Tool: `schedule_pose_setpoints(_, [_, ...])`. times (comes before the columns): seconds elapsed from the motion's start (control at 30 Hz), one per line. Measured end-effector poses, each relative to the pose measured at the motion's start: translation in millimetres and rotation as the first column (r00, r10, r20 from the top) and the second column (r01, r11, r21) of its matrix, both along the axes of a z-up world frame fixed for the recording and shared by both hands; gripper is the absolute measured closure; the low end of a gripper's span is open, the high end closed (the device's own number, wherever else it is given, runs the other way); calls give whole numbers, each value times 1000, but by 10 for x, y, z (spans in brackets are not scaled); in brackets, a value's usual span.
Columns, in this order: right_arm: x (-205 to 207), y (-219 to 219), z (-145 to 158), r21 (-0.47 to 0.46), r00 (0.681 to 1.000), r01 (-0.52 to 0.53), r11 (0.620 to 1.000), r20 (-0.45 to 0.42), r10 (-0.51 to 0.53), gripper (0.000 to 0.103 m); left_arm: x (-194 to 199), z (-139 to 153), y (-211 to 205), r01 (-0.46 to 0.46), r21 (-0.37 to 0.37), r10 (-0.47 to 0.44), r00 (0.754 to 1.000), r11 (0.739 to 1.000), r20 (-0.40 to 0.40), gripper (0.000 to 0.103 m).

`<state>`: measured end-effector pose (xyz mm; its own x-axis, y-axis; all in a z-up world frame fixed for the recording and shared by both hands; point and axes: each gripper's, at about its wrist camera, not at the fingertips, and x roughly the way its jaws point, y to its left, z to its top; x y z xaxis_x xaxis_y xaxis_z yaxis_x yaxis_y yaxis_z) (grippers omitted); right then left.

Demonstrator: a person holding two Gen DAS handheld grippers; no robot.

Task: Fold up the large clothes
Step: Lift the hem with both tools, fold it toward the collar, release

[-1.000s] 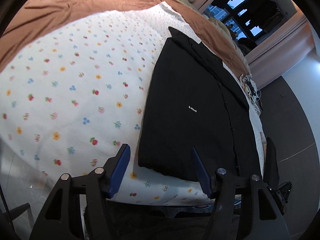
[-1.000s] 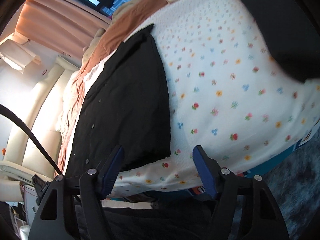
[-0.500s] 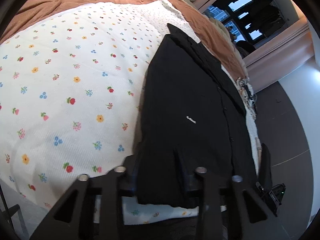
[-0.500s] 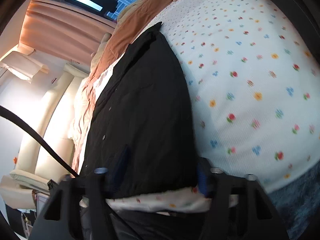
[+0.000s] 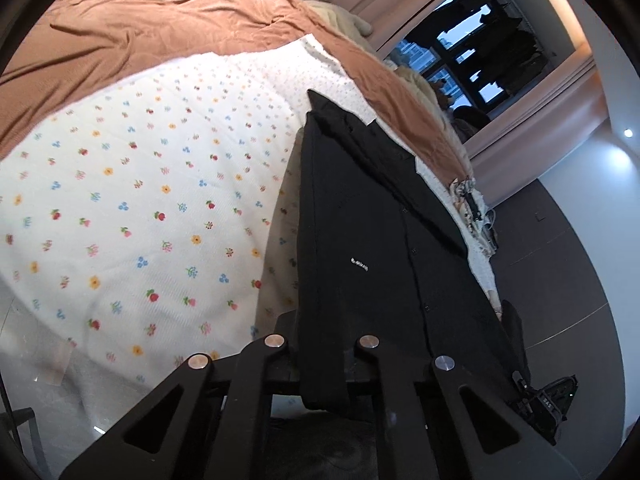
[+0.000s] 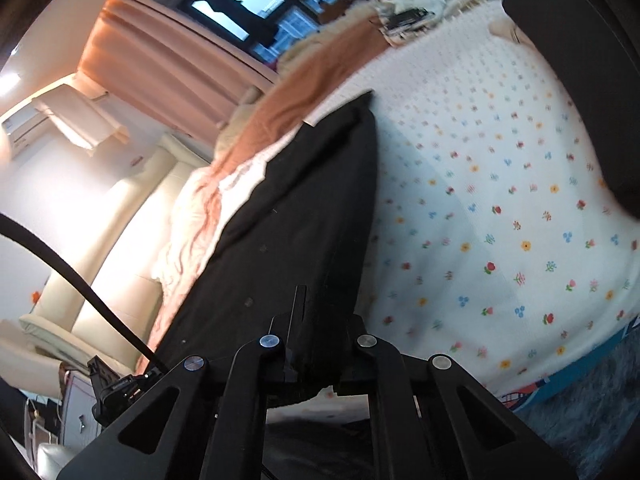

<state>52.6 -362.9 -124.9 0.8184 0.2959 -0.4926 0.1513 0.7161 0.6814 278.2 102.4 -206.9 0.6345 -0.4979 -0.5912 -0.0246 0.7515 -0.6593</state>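
Observation:
A black button-up shirt (image 5: 372,248), folded lengthwise into a long strip, lies on a white floral sheet (image 5: 140,208) on the bed. My left gripper (image 5: 322,344) is shut on the shirt's near hem at its left corner and lifts it off the sheet. In the right wrist view the same shirt (image 6: 304,216) runs away from me, and my right gripper (image 6: 316,340) is shut on the hem's other corner, also raised. The fingertips of both grippers are hidden under the cloth.
A brown blanket (image 5: 168,20) covers the far side of the bed. A cream armchair (image 6: 120,240) stands left of the bed. Curtains and a dark window (image 5: 472,56) are behind. A dark garment (image 6: 592,80) lies at the sheet's right. Dark carpet (image 6: 580,412) is below.
Both grippers moved forward from open above the bed edge, closed on the shirt's near hem and lifted it, so the hem now hangs over the jaws.

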Motion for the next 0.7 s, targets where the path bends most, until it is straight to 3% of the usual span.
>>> schedule_pose_setpoints(0.43, [-1066, 140, 645, -9, 980, -34, 999, 194, 35, 98, -912, 805, 255, -4, -63, 15, 984, 998, 176, 94])
schedule_pose_setpoints(0.7, [-1719, 119, 708, -17, 965, -52, 998, 256, 55, 98, -1490, 1123, 419, 8, -101, 19, 965, 995, 262, 94])
